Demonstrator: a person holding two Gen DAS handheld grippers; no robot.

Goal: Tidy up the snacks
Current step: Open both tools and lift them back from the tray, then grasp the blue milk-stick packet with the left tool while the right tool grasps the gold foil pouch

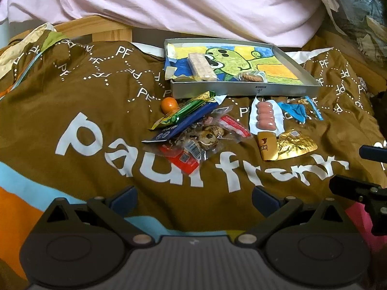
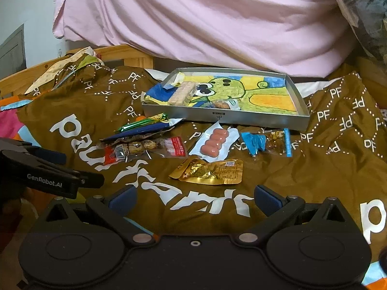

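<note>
tray [image 1: 212, 91]: matt metal | gold pouch [image 2: 210, 171]: glossy crinkled foil | blanket [image 1: 72, 101]: matt cloth | bed frame [image 2: 125, 59]: wood

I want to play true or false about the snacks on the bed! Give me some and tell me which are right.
1. The tray has snacks in it. True.
2. The pink sausages are in the tray. False: they lie on the brown blanket.
3. The left gripper holds a snack. False: its jaws are open and empty.
4. The gold packet lies outside the tray. True.
5. The right gripper is open. True.
</note>
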